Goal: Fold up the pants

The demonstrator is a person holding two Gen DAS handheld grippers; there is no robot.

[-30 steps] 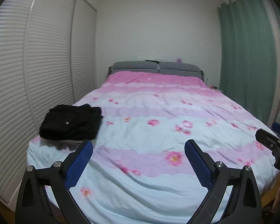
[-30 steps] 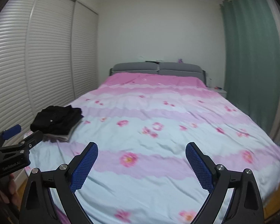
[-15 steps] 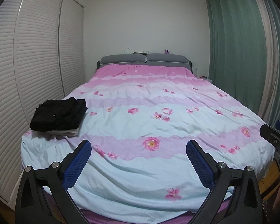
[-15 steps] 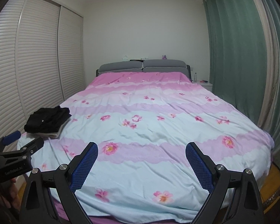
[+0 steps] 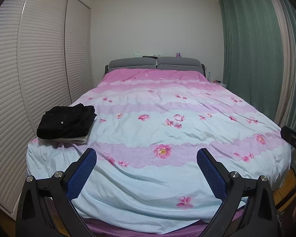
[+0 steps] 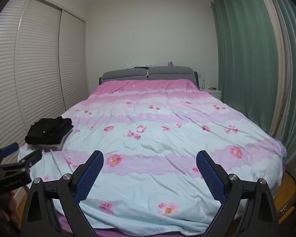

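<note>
Left claw [image 5: 147,169] and right claw [image 6: 150,169], both spread wide and empty, above the bed's [image 5: 148,207] foot; folded black pants [image 5: 67,122] on its left corner.

Left gripper [image 5: 147,174]: black angular frame, two arms flaring to 10 and 2 o'clock. Fingers [image 5: 81,174] faced with royal-blue pads, fine mesh texture. Four round silver screw heads along the arm tops, two per side.

Right gripper [image 6: 150,174]: same build; black frame, blue textured pads [image 6: 210,174], four silver screws.

In the right wrist view, at 8 o'clock, the left unit's side is visible: black body, small screws, white lettering too small to read, blue finger tip. Bare skin at the frame edges.
</note>
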